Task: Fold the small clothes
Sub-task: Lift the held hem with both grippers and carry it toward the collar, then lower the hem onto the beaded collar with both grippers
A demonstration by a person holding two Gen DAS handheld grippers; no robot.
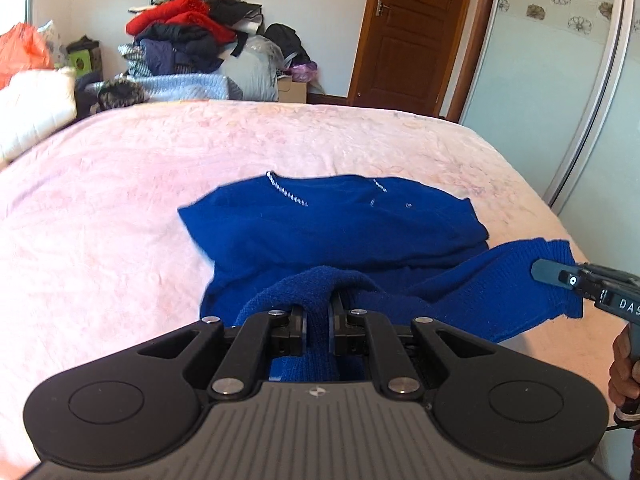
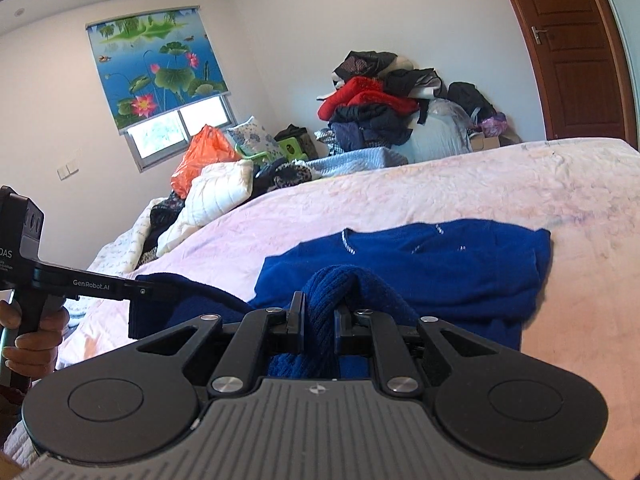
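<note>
Closest to you, your left gripper (image 1: 318, 312) is pinching a thick fold of the blue sweater (image 1: 332, 220), its fingers clamped tight on the knit with the cloth bunching up over the tips. Your right gripper (image 2: 320, 314) is doing the same on its side, fingers closed on a ribbed bulge of the hem, which is humping up between them. In the left wrist view your right gripper is showing at the right edge, biting the lifted hem corner, with your hand (image 1: 624, 364) wrapping its handle. In the right wrist view your left hand (image 2: 36, 340) is gripping the other handle.

Beyond the grippers, the rest of the sweater is lying flat on the pink bedspread (image 1: 120, 200), neckline trim facing away from you. Farther off, a heap of clothes (image 1: 188, 36) is sitting beyond the bed's far edge, against the wall, beside a wooden door (image 1: 412, 28). A lotus-print blind (image 2: 156, 68) is hanging over the window.
</note>
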